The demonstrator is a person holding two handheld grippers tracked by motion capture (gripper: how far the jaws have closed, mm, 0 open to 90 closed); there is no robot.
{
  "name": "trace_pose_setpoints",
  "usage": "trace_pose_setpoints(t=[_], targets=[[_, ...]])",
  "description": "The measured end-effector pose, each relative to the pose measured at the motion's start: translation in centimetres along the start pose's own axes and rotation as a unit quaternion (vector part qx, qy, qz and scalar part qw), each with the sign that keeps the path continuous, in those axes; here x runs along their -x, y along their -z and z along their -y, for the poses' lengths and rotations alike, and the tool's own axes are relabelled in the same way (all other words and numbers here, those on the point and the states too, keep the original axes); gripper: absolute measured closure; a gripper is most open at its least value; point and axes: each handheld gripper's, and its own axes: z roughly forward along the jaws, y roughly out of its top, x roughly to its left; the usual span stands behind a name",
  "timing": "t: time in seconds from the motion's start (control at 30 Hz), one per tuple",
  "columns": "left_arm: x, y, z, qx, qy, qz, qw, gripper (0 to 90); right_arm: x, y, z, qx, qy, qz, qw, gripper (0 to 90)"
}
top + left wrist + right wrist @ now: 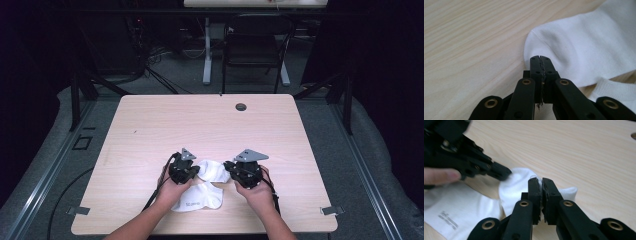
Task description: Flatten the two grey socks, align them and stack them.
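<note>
Two white socks lie near the front of the wooden table [150, 125]. The upper sock [212, 170] is bunched between both grippers. My left gripper [197, 171] is shut, its tips [540, 58] pinching the rounded end of this sock [584, 47]. My right gripper [227, 167] is shut on the sock's other end, with white fabric squeezed between its jaws [541, 179]. The right gripper view shows the left gripper [504, 173] touching the same sock [516, 185]. The second sock [197, 199], with grey print, lies flat underneath [454, 207].
A round cable hole [241, 106] sits near the table's far edge. Beyond the table stand a black chair [255, 45] and a white desk leg [207, 55]. Bare wood stretches behind and to both sides of the socks.
</note>
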Motion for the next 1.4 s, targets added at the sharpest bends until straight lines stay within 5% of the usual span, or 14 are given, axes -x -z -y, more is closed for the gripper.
trace_pose_setpoints(t=[0.27,0.6,0.73,0.87,0.97,1.03,1.13,1.3,1.4], targets=[[-0.8,0.3,0.2,-0.001,0.017,-0.006,0.9998,89.7,1.7,-0.7,2.4,-0.04,-0.003,0.019,0.999,86.0],[-0.8,0.8,0.5,-0.006,0.018,-0.014,0.9997,88.7,3.2,-1.4,4.2,-0.093,-0.048,0.045,0.9935,77.5],[-1.1,1.1,0.8,-0.005,0.024,-0.011,0.9996,84.7,3.6,-0.2,4.2,-0.063,-0.074,0.056,0.9937,75.7],[-1.4,1.2,0.9,-0.006,0.028,-0.008,0.9995,84.1,2.4,1.1,3.2,-0.035,-0.063,0.058,0.9957,76.2],[-1.4,1.2,1.0,-0.005,0.03,-0.007,0.9995,83.1,-0.5,1.1,2.6,-0.021,-0.048,0.0,0.9986,77.8],[-1.4,1.3,1.0,-0.008,0.026,-0.006,0.9996,82.4,-2.1,0.3,2.9,-0.035,-0.022,-0.032,0.9986,77.8],[-1.6,1.4,1.1,-0.006,0.025,-0.007,0.9996,81.7,-4.4,-1.1,3.4,-0.07,0.024,-0.046,0.9962,78.1],[-2.0,1.8,1.3,-0.007,0.032,0.003,0.9994,77.6,-5.3,-2.2,4.6,-0.114,0.039,-0.047,0.9916,79.4],[-2.2,2.0,1.4,-0.002,0.038,0.008,0.9992,75.5,-5.3,-1.9,4.9,-0.116,0.042,-0.047,0.9912,80.2]])
